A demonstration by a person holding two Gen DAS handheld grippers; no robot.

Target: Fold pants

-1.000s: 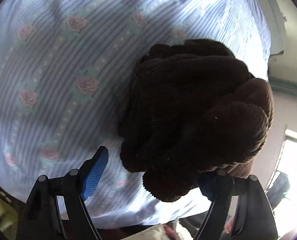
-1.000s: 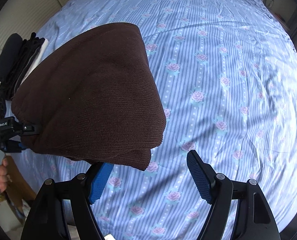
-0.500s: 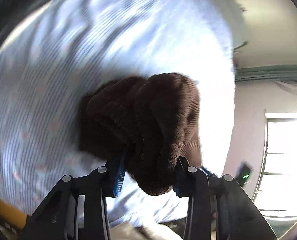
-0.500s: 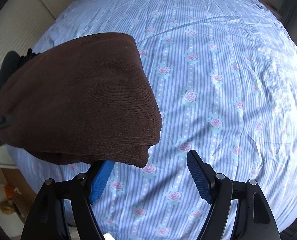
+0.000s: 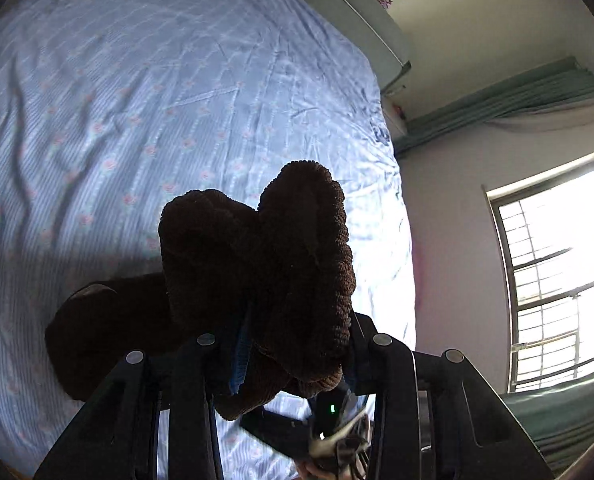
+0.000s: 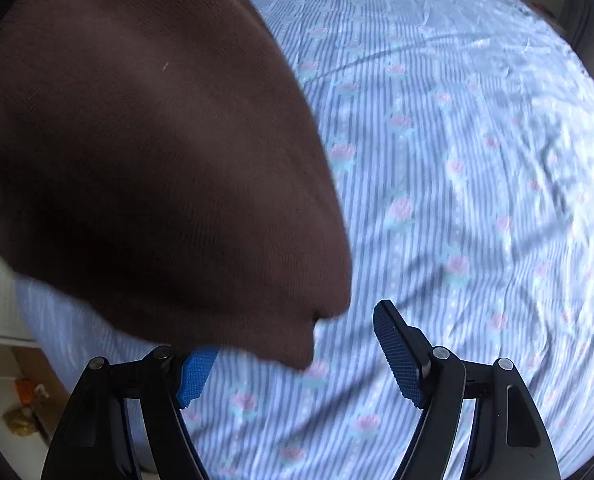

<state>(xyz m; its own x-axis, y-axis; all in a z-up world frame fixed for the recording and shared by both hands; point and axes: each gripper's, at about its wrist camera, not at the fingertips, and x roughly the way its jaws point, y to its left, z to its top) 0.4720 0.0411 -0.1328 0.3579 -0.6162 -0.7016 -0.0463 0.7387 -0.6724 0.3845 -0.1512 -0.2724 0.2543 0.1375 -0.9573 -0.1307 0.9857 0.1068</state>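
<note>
The left gripper (image 5: 297, 356) was clenched on a thick bunched end of the brown pants (image 5: 257, 264); its jaws had just been closing, and the cloth was squeezed between the two blue pads. The bunch stood up directly ahead of the fingers, and the rest of the garment hung down and to the left of this gripper, over the striped bedsheet (image 5: 157, 100) with small roses.

In the right wrist view the pants (image 6: 145, 140) filled the space ahead and to the left of the right gripper (image 6: 297, 354). This gripper was released: its jaws stood wide, nothing was pressed between them, and only the lower edge of the cloth passed in front of its left pad (image 6: 195, 376).

The step in hand appeared to be lifting the folded pants by one end. To do it well, I think the left grip should keep all layers together, because a thick corduroy bunch can slip out layer by layer. The right gripper probably should take the near hanging corner just ahead of its left finger, so the fold does not open when the garment is laid down on the sheet.
</note>
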